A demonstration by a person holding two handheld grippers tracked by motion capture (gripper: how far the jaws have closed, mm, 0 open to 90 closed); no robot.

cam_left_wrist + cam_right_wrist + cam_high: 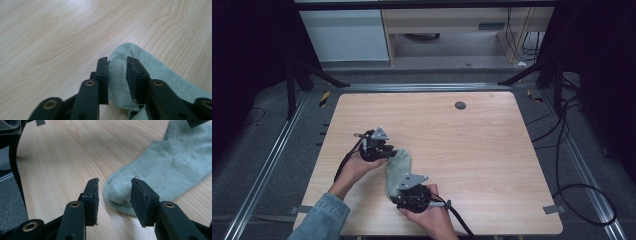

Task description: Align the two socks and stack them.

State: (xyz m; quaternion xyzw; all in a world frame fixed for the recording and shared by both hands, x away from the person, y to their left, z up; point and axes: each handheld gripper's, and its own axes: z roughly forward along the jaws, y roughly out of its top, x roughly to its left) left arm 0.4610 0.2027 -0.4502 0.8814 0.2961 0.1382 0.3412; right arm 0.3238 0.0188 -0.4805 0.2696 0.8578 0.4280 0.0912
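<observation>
High view: pale green sock [397, 170] lies on wooden table [482, 150], near-left of centre; left gripper [393, 153] at its far end, right gripper [396, 194] at its near end. Left gripper view: jaws parted, sock fold [119, 82] between, pads not pressing. Right gripper view: jaws spread, sock toe [120, 192] just beyond tips, unheld.

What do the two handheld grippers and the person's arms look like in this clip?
Both the left gripper and the right gripper are black, each topped by a grey three-cornered plate and trailing a black cable. Their jaws are flat black bars with brass-coloured rivets. A blue denim sleeve covers the left forearm; the right wrist is bare.
</observation>
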